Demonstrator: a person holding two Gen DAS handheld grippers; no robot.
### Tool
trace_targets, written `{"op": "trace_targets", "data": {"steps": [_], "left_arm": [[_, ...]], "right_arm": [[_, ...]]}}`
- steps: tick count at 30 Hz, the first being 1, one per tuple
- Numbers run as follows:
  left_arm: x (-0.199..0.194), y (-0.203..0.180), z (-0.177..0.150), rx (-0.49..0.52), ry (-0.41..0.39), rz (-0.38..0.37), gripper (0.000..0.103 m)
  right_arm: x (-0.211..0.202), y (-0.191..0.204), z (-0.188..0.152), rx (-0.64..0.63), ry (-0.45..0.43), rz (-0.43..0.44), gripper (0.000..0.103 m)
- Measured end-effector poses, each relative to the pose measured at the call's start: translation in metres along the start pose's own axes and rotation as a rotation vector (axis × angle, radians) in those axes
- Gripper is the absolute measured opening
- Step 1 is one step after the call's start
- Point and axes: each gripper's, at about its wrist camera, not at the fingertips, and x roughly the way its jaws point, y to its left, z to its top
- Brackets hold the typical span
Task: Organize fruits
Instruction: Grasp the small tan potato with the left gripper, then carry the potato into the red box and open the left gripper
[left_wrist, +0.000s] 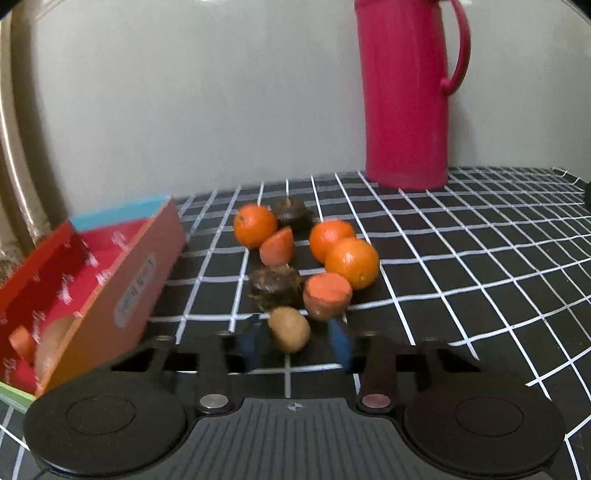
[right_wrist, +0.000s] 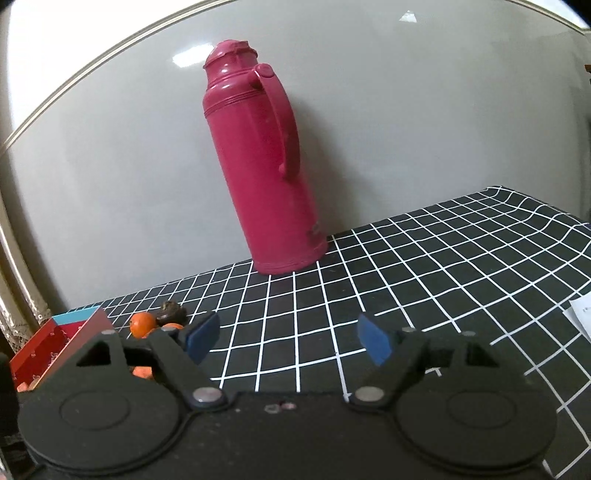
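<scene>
Between the blue pads of the left gripper (left_wrist: 293, 338) lies a brown kiwi (left_wrist: 289, 329) on the worktop (left_wrist: 461, 266), which carries a black cloth with a white grid. Its fingers (left_wrist: 341, 341) stand narrowly apart, flanking the kiwi; whether the pads actually press on it cannot be told from the left wrist view.

Just beyond the fingertips sits a cluster of fruit. A dark, rough-skinned fruit (left_wrist: 274, 287) and a cut piece with an orange-red face (left_wrist: 328, 295) lie directly ahead, the cut piece close beside the kiwi. Further out are three oranges (left_wrist: 352, 262), a second cut piece (left_wrist: 277, 246) and a second dark fruit (left_wrist: 293, 213).

To the left of the fingers stands an open red box (left_wrist: 88, 280), tilted in the view, with a cut piece and a brownish fruit inside. Far ahead and to the right, a tall pink flask (left_wrist: 404, 96) stands upright against the wall.

Right gripper (right_wrist: 288, 341): fingers spread wide, holding nothing, bare cloth between them. The flask is ahead of it, the box and fruit to its left. A white sheet (right_wrist: 580, 317) lies at its right.
</scene>
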Motion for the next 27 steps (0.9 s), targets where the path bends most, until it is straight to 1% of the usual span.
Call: {"op": "trace_targets", "data": {"steps": [4,6,11,19,23,27], "left_arm": [[0.003,-0.001,0.002,-0.007,0.000,-0.001,0.035],[0.002,0.000,0.002,-0.014,0.001,-0.004,0.026],[0.000,0.005,0.002,-0.038,-0.009,0.003,0.026],[-0.022,0.017,0.009,-0.051,-0.092,0.030,0.026],[-0.033,0.034,0.012,-0.067,-0.121,0.052,0.026],[-0.043,0.059,0.014,-0.101,-0.146,0.098,0.026]], "right_arm": [[-0.002,-0.004,0.000,0.010,-0.002,-0.003,0.082],[-0.003,-0.006,0.000,0.018,-0.001,-0.002,0.082],[-0.003,-0.010,0.000,0.043,0.004,-0.003,0.083],[0.000,0.003,-0.001,0.021,0.007,0.022,0.082],[0.003,0.012,-0.002,0.014,0.012,0.040,0.082],[0.007,0.025,-0.003,0.000,0.020,0.065,0.082]]}}
